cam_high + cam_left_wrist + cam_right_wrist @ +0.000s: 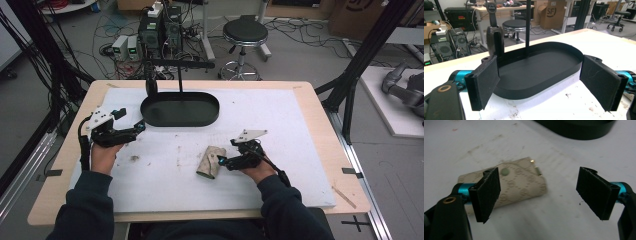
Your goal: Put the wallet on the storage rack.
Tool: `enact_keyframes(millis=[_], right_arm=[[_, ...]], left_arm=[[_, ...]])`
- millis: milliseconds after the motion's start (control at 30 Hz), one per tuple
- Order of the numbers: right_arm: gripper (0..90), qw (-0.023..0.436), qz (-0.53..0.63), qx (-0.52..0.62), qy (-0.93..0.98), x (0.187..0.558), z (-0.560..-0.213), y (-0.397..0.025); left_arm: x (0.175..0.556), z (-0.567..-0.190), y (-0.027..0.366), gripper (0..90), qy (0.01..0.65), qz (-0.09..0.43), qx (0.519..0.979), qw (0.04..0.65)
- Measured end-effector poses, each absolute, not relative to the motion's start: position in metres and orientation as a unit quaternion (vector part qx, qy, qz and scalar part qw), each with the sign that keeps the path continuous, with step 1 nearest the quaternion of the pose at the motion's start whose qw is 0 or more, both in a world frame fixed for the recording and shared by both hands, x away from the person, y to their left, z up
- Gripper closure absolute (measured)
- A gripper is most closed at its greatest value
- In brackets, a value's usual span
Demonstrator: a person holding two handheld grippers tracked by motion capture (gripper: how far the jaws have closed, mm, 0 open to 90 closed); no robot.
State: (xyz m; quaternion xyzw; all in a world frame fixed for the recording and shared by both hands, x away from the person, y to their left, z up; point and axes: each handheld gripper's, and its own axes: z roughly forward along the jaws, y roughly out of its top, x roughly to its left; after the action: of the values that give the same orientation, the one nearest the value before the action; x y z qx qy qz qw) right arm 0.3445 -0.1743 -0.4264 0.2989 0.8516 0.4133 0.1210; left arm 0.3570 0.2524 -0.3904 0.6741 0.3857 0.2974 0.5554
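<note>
A small beige patterned pouch (210, 162) lies on the white mat, right of centre; in the right gripper view the pouch (519, 182) shows a snap button and a gold clasp. My right gripper (220, 161) hovers just at its right end, jaws open wide, the left pad (486, 193) overlapping the pouch. A black oval tray (180, 109) with an upright stand sits at the back of the mat. My left gripper (141, 127) is open, pointing at the tray's left front rim (536, 85), nothing between its pads.
The white mat (165, 170) covers a wooden table (320, 120). A black post with a crossbar (179, 70) rises from the tray. Behind the table are a stool (245, 35), computers and cables on the floor.
</note>
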Motion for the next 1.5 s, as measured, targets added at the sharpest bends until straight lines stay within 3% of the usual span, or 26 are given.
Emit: enact_keyframes(millis=[200,433,767,1100,1500], right_arm=[[19.2,0.099,0.406,0.277,0.865,0.335,-0.434,-0.148],[23.3,0.143,0.368,0.24,0.887,0.332,-0.435,-0.145],[26.3,0.232,0.311,0.303,0.87,0.347,-0.421,-0.171],[20.7,0.186,0.353,0.332,0.855,0.347,-0.424,-0.161],[17.9,0.173,0.313,0.347,0.867,0.354,-0.445,-0.146]], left_arm=[[0.356,-0.393,0.252,16.0,0.395,0.308,0.668,0.549],[0.356,-0.393,0.254,16.0,0.402,0.313,0.663,0.549],[0.357,-0.396,0.254,16.1,0.407,0.309,0.664,0.546],[0.357,-0.397,0.253,16.2,0.407,0.307,0.665,0.545],[0.358,-0.397,0.256,16.3,0.411,0.306,0.664,0.544]])
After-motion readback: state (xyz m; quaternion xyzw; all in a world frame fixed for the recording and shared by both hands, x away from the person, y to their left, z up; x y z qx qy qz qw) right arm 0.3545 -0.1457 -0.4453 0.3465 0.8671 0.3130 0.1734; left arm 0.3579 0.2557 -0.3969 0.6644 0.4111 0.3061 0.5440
